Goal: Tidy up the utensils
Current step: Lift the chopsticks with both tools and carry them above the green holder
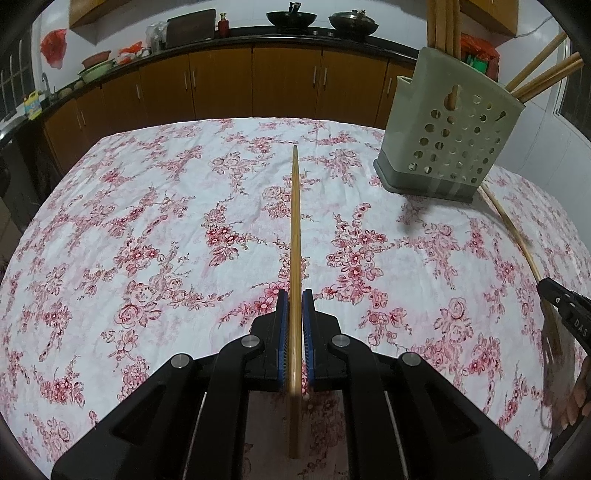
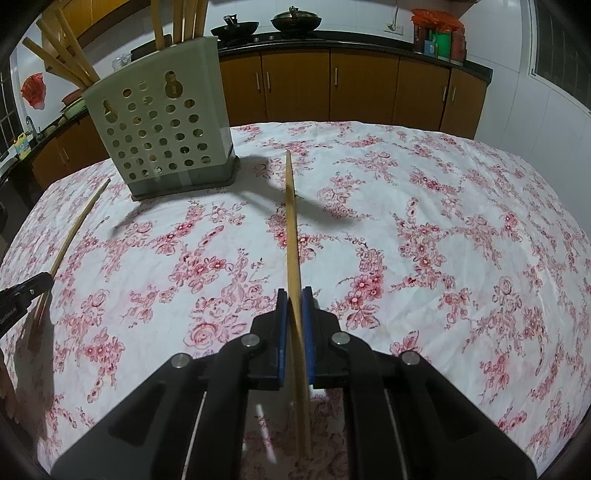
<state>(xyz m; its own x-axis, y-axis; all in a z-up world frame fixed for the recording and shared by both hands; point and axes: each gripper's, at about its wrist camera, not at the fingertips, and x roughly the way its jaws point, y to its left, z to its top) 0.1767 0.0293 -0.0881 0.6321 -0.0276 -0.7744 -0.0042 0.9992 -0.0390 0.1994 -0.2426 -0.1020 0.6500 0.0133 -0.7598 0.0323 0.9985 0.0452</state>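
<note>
chopsticks fill both my hands: my left gripper [image 1: 295, 299] is clamped on one chopstick [image 1: 294, 221], my right gripper [image 2: 294, 295] on another chopstick [image 2: 291, 221], both sticks pointing out over the floral tablecloth [image 1: 147, 221]. the perforated holder [image 1: 448, 136] stands on the cloth between the two grippers, its sticks [image 1: 445, 26] cut off by the frame's top. each stick's rear end is hidden behind my gripper's body.

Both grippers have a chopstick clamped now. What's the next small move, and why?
Probably lift the right gripper and carry its chopstick up over the perforated holder. The holder stands ahead on that gripper's left, other chopsticks already upright inside, and the held one needs height to clear its rim.
</note>
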